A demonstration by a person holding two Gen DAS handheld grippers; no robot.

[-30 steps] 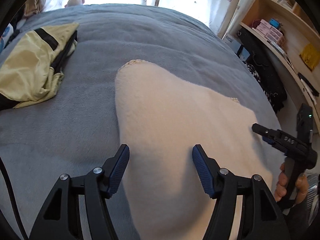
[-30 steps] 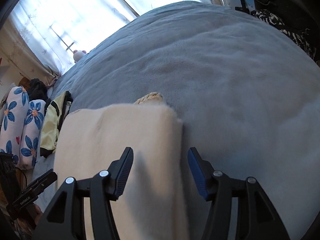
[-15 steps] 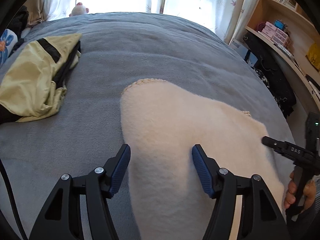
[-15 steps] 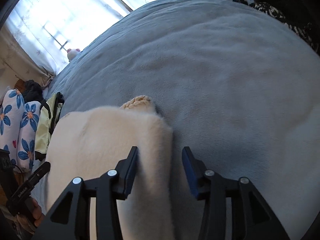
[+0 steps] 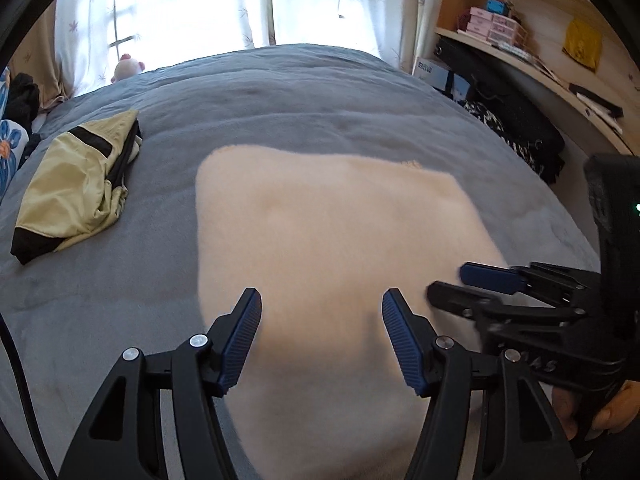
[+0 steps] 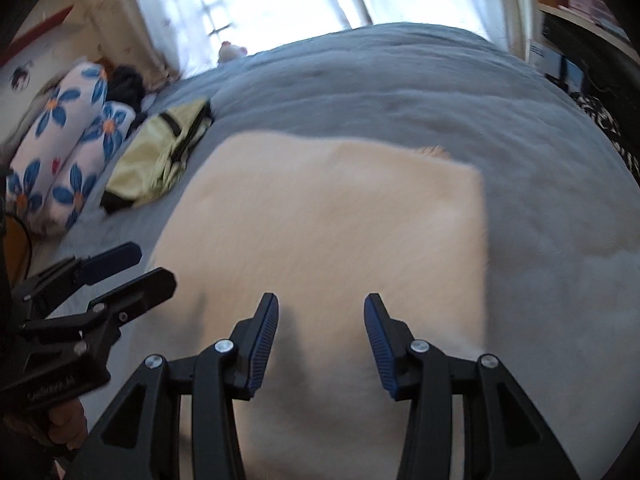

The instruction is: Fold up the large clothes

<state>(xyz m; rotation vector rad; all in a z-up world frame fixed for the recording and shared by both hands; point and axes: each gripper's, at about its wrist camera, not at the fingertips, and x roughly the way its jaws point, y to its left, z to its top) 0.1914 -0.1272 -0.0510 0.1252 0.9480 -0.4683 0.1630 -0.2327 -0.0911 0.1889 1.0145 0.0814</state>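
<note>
Two black hand-held grippers with blue ribbed pads hang side by side over a cream fleece garment that lies folded in a flat, roughly square shape on a grey bed cover. The left gripper has its jaws well apart with nothing between them; only the cream fabric shows below the gap. The right gripper has just been narrowing its jaws, yet they too stand apart and empty above the same fabric. Whether any pad brushes the fleece cannot be told. In the left wrist view the right gripper sits close at the right, with a hand on its grip. The garment lies in the near middle of the bed, its far edge fairly straight and its right edge forming a clean corner. A crumpled yellow and black jacket rests on the cover to the left, apart from the fleece. Blue flowered pillows lie farther left. A small plush toy sits at the far edge below a bright curtained window. Wooden shelves with boxes stand at the right. Bare grey cover surrounds the garment on the far and right sides.
</note>
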